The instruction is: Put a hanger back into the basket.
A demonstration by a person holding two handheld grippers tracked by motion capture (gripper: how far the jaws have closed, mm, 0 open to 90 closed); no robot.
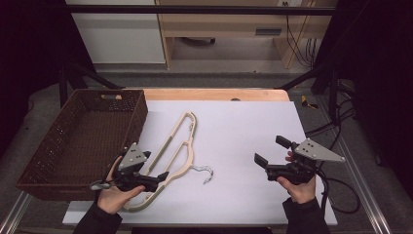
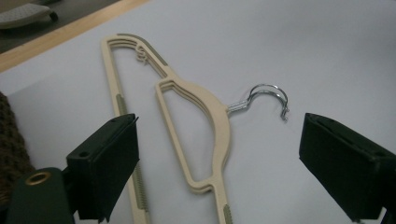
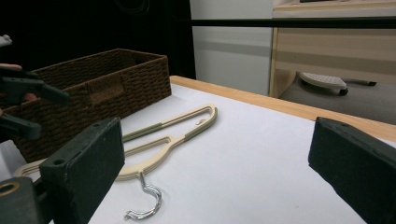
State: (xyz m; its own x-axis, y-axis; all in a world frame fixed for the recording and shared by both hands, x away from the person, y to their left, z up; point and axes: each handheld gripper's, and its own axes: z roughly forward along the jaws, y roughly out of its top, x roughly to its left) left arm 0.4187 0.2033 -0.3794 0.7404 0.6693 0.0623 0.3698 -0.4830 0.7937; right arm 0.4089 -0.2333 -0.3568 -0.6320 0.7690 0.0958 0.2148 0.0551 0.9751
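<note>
The left hand-held gripper [image 1: 158, 178] hangs wide open right over the cream hanger [image 2: 196, 135] lying on the tabletop [image 1: 243, 131], seemingly about to close on its neck, while the right hand-held gripper [image 1: 269, 151] waits open, well apart.

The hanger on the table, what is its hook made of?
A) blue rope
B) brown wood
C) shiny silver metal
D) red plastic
C: the hook on the cream hanger is shiny silver metal, curling off the neck onto the white table.
</note>
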